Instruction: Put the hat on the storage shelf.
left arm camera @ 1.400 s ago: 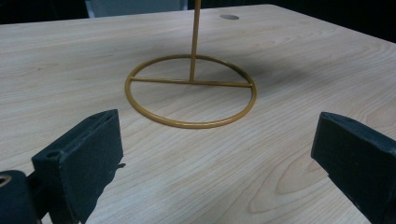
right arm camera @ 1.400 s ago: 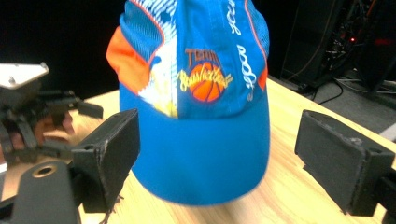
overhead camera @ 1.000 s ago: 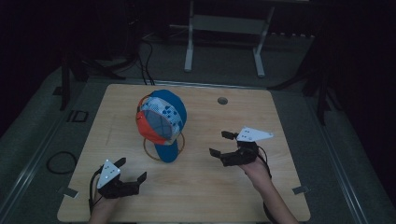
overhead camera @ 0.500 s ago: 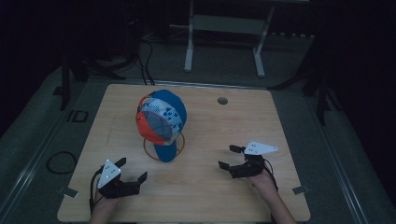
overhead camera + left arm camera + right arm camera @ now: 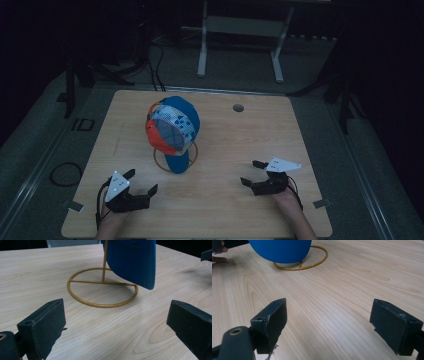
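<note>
Cap (image 5: 172,127) on stand, between and beyond both gaping, empty tongs.

No legible text, label, brand or number appears anywhere; the cap's (image 5: 172,129) patterned panel carries no readable marks.

Black hand-held gripper (image 5: 256,174), grey three-cornered plate (image 5: 282,164).

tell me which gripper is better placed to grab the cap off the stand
Probably left: the left gripper sits open, nearer the cap than the right gripper, its jaws facing the brim.
</note>
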Demonstrator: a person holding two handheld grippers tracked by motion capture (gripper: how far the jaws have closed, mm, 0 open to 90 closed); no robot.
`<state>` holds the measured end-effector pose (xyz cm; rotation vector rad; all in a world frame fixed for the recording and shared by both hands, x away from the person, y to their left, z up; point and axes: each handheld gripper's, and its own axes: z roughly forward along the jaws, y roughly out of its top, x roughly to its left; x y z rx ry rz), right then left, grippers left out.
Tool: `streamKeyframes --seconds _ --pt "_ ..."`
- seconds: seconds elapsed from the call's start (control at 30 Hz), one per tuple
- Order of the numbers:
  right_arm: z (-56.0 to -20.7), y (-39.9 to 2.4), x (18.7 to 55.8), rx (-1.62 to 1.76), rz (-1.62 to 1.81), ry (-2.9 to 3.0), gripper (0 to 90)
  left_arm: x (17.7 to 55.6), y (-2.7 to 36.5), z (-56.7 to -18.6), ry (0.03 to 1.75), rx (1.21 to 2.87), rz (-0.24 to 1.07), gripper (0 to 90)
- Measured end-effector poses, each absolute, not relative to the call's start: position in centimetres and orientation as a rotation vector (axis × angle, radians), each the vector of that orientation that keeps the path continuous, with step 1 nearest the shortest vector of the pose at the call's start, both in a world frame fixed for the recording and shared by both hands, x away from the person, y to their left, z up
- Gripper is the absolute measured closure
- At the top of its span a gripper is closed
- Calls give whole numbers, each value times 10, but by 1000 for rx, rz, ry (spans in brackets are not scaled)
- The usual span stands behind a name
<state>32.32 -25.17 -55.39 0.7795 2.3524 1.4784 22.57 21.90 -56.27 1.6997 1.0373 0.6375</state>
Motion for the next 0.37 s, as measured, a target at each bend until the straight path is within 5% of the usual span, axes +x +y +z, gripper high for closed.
streamKeyframes --seconds 0.37 --pt "-559 -257 327 821 1441 2335 143 226 219 -563 1032 1703 633 27"
